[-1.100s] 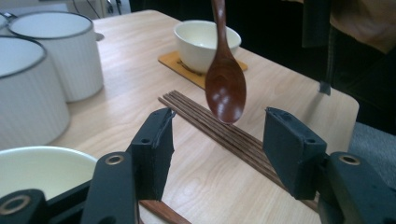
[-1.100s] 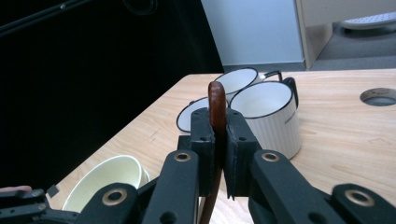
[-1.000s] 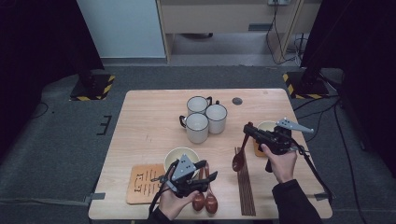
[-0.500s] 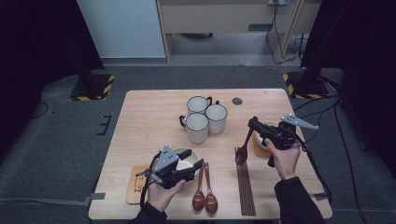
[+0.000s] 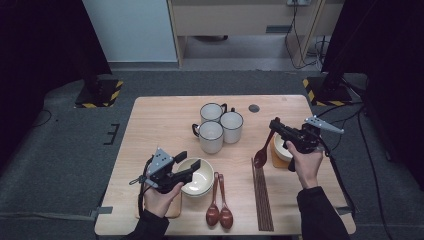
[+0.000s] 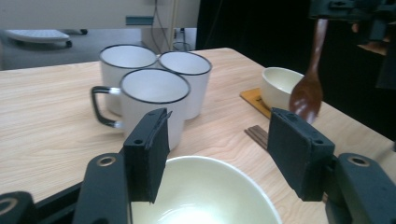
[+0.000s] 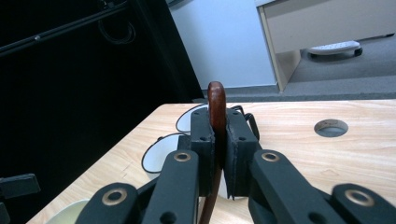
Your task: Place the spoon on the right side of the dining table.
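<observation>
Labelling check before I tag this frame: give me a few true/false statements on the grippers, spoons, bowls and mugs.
1. The right gripper is shut on a wooden spoon. True.
2. The left gripper is shut on the near bowl. False: its jaws are open, apart over the bowl's rim.
3. Three white mugs stand together. True.
4. Four spoons lie on the table beside the chopsticks. False: two spoons lie there.
5. The far bowl sits on a mat. True.
</observation>
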Tool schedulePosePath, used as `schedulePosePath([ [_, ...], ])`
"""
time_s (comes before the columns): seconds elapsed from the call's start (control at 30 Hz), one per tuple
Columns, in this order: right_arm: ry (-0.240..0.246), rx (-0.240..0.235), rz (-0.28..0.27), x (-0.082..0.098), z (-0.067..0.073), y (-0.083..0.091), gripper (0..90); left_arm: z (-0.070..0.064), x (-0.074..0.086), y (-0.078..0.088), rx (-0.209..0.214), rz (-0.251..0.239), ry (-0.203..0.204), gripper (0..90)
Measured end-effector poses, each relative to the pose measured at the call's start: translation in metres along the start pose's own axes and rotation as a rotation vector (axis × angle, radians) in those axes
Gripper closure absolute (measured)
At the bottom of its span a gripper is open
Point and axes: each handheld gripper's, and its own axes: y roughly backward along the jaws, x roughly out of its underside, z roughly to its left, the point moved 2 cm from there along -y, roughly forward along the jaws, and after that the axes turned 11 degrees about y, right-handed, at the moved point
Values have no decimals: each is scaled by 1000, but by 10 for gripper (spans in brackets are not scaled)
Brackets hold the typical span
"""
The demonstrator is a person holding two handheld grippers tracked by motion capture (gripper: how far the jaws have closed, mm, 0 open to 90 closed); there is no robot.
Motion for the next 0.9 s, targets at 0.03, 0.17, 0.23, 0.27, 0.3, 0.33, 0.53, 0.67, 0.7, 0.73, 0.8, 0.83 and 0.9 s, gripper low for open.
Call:
schedulePosePath([
  [0.03,0,1,-1,-1,-1,0,839,3,0,1,-8,-1,2,376],
  [0.17,6,10,-8,-3,-3,-2,839,13,-2,4,-29,-8,12,368],
  [0.23,3,15,-12,-4,-5,-3,839,19,-3,6,-49,-19,17,367],
  [0.27,6,16,-13,-4,-6,-3,839,24,-4,8,-59,-23,29,366],
  [0.3,8,19,-12,-4,-7,-3,839,27,-5,9,-66,-26,32,366],
  [0.33,9,22,-13,-4,-7,-4,839,30,-5,11,-76,-29,38,365],
  [0.53,5,33,-16,-6,-12,-5,839,51,-6,17,-127,-39,67,358],
  [0.67,2,43,-22,-7,-17,-6,839,64,-3,16,-172,-23,70,350],
  [0.7,1,46,-23,-8,-18,-6,839,67,-2,16,-180,-20,75,347],
  [0.73,-2,49,-26,-8,-19,-6,839,69,-1,16,-186,-17,78,345],
  [0.8,1,57,-25,-8,-22,-6,839,75,1,15,-202,-12,81,339],
  [0.83,3,61,-27,-8,-23,-6,839,77,3,15,-213,-8,80,334],
  [0.9,0,63,-28,-9,-24,-5,839,82,5,14,-232,-1,78,325],
])
